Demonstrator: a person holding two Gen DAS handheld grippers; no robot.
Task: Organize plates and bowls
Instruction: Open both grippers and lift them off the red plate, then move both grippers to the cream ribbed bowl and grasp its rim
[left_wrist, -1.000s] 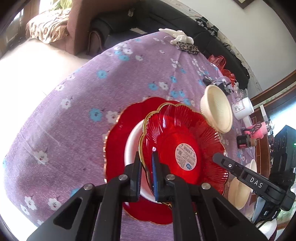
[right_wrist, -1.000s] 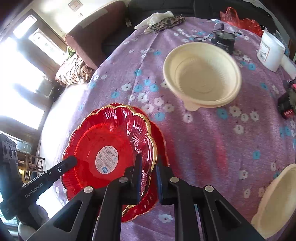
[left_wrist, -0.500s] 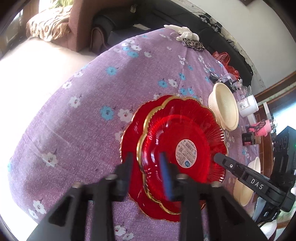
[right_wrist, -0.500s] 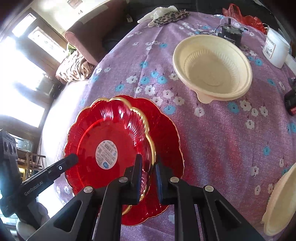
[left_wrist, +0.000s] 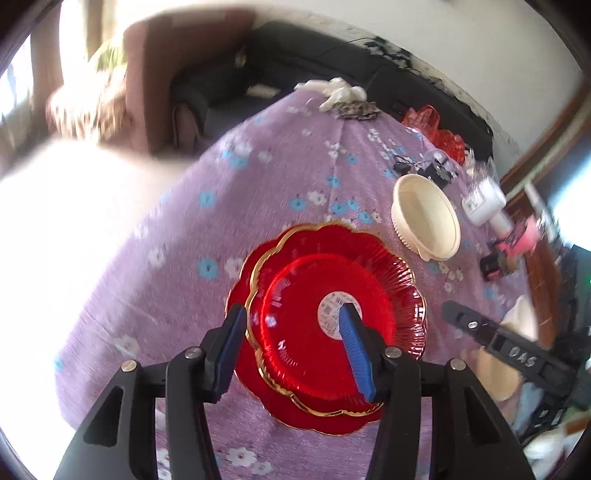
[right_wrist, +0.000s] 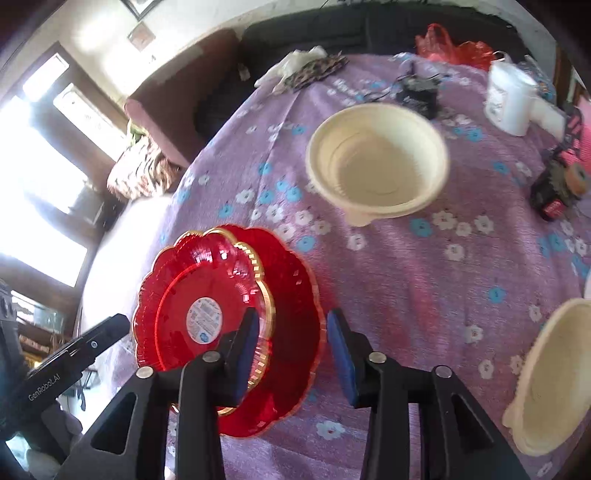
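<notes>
Red plates: we find two scalloped, gold-rimmed, upper plate (left_wrist: 332, 325) nested in lower plate (left_wrist: 332, 417), barcode sticker at centre
Cream bowl (right_wrist: 376, 166): upright, apart
Second cream bowl (right_wrist: 554, 373): tilted at edge

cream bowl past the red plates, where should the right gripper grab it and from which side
Probably the near rim of the cream bowl, wall pinched between the fingers, coming from the side of the red plates. It stands upright, mouth open and nothing in it, so one finger can go inside. The right gripper is open. A charger and a white jar crowd the far side.
</notes>
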